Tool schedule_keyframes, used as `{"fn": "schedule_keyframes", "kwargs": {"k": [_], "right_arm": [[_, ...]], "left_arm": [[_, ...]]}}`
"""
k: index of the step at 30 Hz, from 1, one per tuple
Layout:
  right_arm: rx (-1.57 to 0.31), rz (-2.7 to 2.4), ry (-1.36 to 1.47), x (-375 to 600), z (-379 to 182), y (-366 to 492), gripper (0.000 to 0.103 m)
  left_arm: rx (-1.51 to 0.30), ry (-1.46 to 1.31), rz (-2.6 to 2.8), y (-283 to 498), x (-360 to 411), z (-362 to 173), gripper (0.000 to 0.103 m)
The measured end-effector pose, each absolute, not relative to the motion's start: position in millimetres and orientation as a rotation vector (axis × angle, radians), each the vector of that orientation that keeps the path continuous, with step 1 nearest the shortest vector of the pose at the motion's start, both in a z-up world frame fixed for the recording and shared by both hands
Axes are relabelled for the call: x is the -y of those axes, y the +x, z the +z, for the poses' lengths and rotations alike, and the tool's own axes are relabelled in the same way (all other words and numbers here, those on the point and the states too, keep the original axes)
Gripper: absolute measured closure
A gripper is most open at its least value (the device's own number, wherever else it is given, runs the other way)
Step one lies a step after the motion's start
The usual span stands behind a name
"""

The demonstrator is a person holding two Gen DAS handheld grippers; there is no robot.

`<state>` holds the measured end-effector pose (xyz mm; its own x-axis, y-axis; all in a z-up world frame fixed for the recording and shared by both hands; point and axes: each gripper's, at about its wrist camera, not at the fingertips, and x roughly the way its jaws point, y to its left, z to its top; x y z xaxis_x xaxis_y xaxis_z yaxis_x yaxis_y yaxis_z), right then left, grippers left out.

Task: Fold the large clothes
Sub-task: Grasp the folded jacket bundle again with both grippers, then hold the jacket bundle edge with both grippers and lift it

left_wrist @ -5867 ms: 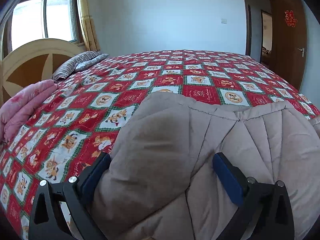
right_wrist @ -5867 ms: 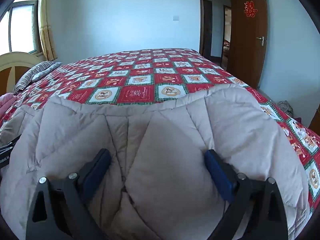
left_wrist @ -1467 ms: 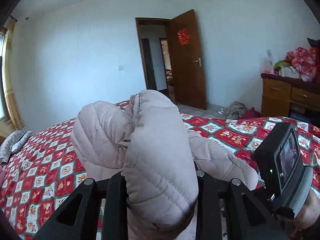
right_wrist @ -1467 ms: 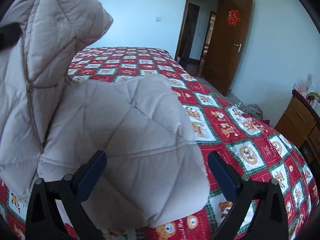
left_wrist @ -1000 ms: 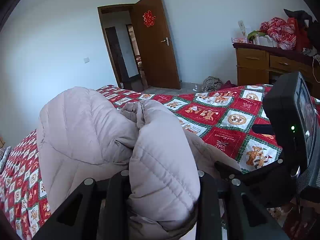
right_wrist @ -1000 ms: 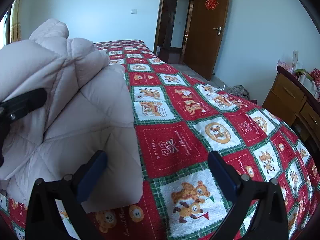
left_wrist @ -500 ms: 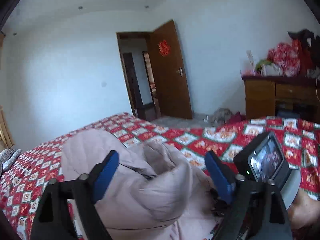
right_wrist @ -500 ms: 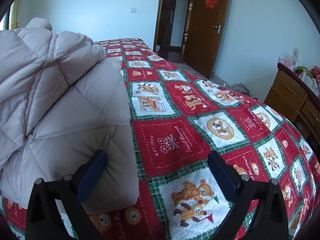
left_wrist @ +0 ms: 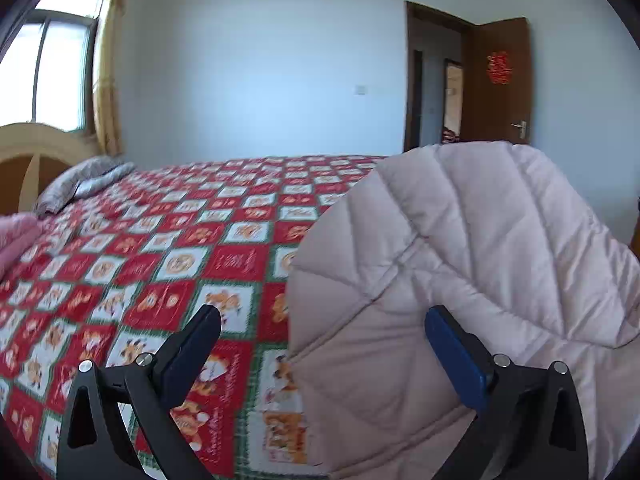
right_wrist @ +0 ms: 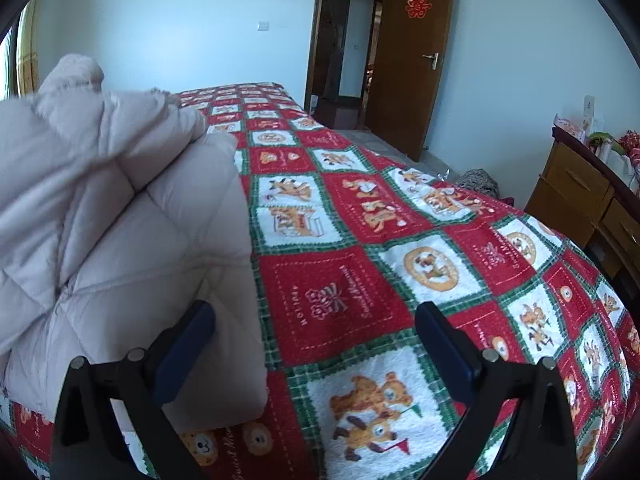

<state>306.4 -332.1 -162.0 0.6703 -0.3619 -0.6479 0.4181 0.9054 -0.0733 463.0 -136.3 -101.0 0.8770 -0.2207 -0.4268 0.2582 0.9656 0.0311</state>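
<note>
A beige quilted down coat [left_wrist: 460, 264] lies folded in a thick bundle on the red patchwork bedspread [left_wrist: 168, 256]. In the left wrist view it fills the right half, and my left gripper [left_wrist: 320, 344] is open and empty with its right finger over the coat's left edge. In the right wrist view the coat [right_wrist: 120, 232] sits at the left on the bedspread [right_wrist: 360, 280]. My right gripper [right_wrist: 316, 340] is open and empty, with its left finger over the coat's right edge.
A striped pillow [left_wrist: 80, 184] and a pink blanket [left_wrist: 12, 236] lie by the wooden headboard [left_wrist: 36, 152] at the left. A brown door [right_wrist: 412, 60] stands open beyond the bed. A wooden dresser [right_wrist: 588, 196] stands at the right.
My left gripper was shut on a fold of the coat, then opened and let it go. It has swung left toward the headboard. The right gripper stayed open and barely moved.
</note>
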Motion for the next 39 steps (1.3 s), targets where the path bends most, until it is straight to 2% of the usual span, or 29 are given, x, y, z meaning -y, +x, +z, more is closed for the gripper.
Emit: {"fn": "schedule_keyframes", "kwargs": {"k": [5,13,19,23,26,27,32,39], "right_arm": [[-0.709,-0.484,0.125,365,-144,304,0.007],[-0.690,-0.554,0.194,402,-139,295,0.013],[-0.582,-0.521,0.218,391,-104,293,0.014],[-0.552,-0.433,0.221,368,-84,314,0.022],[-0.576,-0.341,0.229,349,-78,342,0.035],[-0.578,-0.334,0.220,343,-77,350,0.036],[-0.577,-0.279,0.199,317,-66,380,0.036],[-0.688,-0.260,0.177,312,-78,436,0.037]], "left_arm": [[-0.304,0.383,-0.312,423,220,-89,0.001],[-0.321,0.480,-0.358,414,281,-105,0.001],[-0.342,0.476,-0.378,419,287,-114,0.001],[-0.345,0.483,-0.376,423,286,-114,0.001],[-0.318,0.406,-0.353,420,263,-90,0.001],[-0.310,0.363,-0.334,420,254,-82,0.001],[-0.327,0.221,-0.236,450,208,-52,0.001],[-0.472,0.336,-0.214,497,234,-88,0.001]]}}
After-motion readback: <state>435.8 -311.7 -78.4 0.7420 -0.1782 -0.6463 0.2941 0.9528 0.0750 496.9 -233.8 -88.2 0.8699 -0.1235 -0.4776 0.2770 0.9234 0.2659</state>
